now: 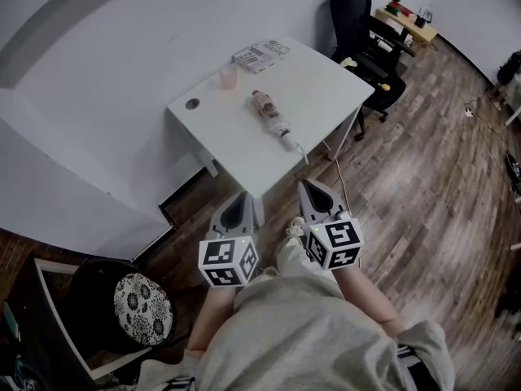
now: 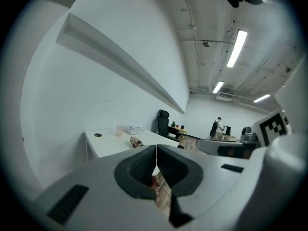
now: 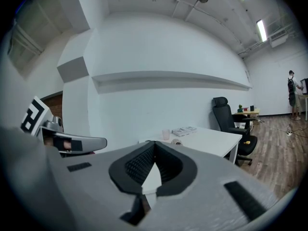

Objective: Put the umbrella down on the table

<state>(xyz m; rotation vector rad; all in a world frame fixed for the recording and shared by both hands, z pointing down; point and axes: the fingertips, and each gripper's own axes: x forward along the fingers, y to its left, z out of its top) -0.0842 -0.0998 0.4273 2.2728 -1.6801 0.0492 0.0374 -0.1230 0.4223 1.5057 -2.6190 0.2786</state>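
Note:
A folded patterned umbrella [image 1: 271, 116] lies on the white table [image 1: 317, 80], its strap end toward the near edge. It also shows small in the left gripper view, umbrella [image 2: 136, 141], and in the right gripper view, umbrella [image 3: 176, 142]. Both grippers are held side by side in front of the table's near corner, away from the umbrella. My left gripper [image 1: 243, 194] is shut with nothing in it, jaws meeting edge to edge [image 2: 156, 147]. My right gripper [image 1: 304, 184] is likewise shut and empty [image 3: 154, 143].
On the table stand a pink cup [image 1: 228, 76] and some booklets [image 1: 260, 55]. A black office chair [image 1: 362, 31] sits at the table's far right. A chair with a patterned cushion [image 1: 141, 308] stands at lower left. A cable [image 1: 342, 187] runs over the wood floor.

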